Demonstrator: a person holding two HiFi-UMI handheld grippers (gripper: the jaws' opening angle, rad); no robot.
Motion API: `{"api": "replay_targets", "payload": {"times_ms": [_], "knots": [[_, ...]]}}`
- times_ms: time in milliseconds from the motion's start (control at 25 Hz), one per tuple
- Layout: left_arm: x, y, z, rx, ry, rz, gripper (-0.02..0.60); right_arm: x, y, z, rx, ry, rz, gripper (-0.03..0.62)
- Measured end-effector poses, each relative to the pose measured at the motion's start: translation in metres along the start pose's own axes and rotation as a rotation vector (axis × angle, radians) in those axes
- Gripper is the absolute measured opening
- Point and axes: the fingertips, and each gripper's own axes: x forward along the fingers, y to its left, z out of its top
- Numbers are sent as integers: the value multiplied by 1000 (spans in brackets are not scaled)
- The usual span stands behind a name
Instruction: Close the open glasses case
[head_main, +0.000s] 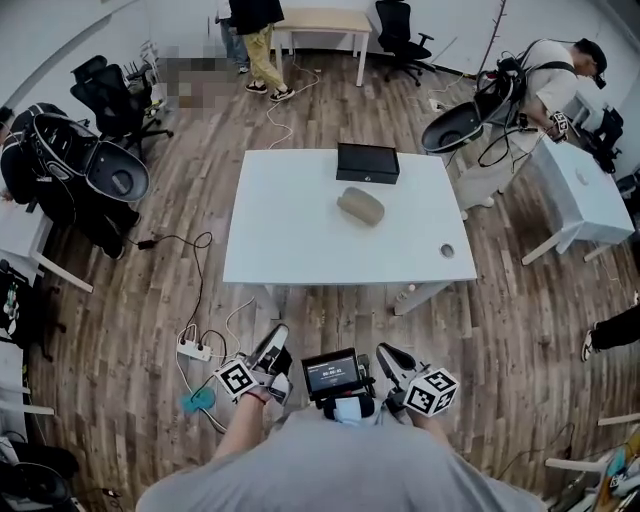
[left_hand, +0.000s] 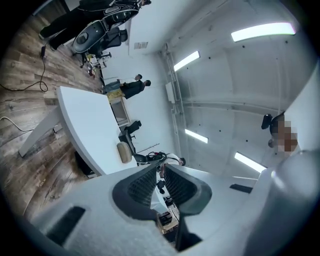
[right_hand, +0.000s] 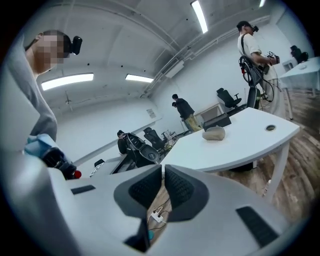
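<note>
Can't read the lid seam on the glasses case: tan, rounded, lying on the bench. Left tool and right tool both pinched together, empty.

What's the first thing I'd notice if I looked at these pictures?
Your eye lands on the big white table in the middle of the room, with a tan case and a black box on it. Nearest the camera, the left gripper and right gripper hang short of the table, jaws together and empty.

No legible text, small screen shows characters too tiny to read
</note>
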Motion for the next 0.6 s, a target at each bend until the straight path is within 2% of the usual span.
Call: {"api": "replay_targets", "payload": {"times_ms": [120,320,600], "knots": [[18,9,10,-6,-8,-6,51,19,-20,13,18,-5,-10,34],[56,25,19,16,29,27,51,60,-54,41,33,1,15,34],[147,40,41,58,92,40,51,108,-111,96,50,-3,50,34]]}}
